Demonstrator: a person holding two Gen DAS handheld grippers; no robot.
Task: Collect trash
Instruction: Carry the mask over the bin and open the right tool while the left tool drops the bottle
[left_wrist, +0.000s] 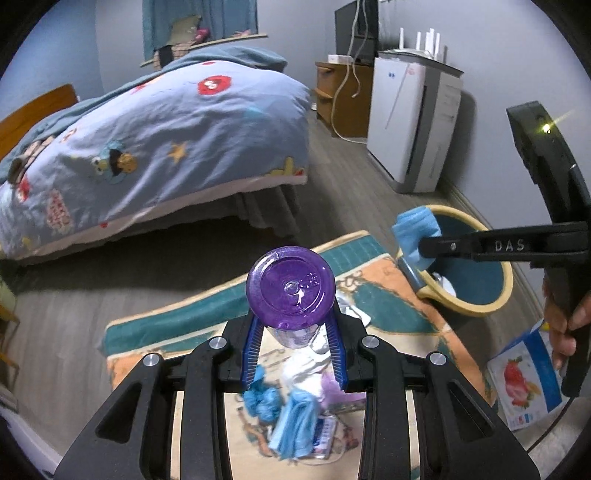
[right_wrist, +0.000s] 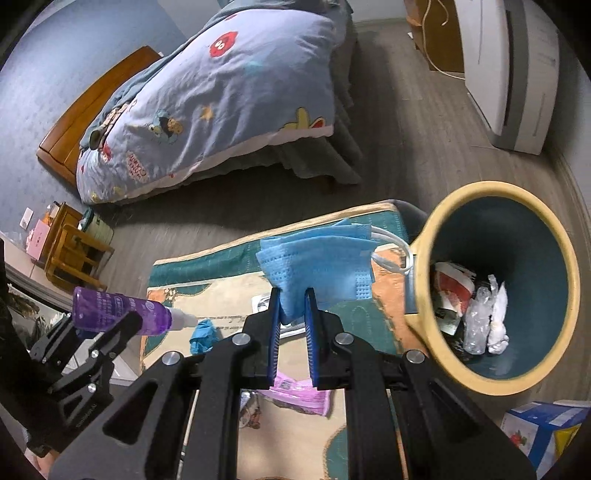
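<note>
Blue pads of our right gripper (right_wrist: 293, 306) are pinching a folded blue face mask (right_wrist: 317, 266), w/ the trash bin (right_wrist: 424, 240) lying just to its right, mouth tipped toward us, wrappers already inside. We're judging the right hand nearer the bin. Our left gripper (left_wrist: 293, 325) is clamping a purple bottle (left_wrist: 291, 286), base-on to its camera, long axis running along the fingers, farther left over the rug (right_wrist: 207, 266), where more litter is waiting.

Home bedroom, bed (left_wrist: 155, 147) with cartoon duvet, wood floor (right_wrist: 406, 147), patterned rug (right_wrist: 207, 280), bedside cabinet (left_wrist: 340, 96)
</note>
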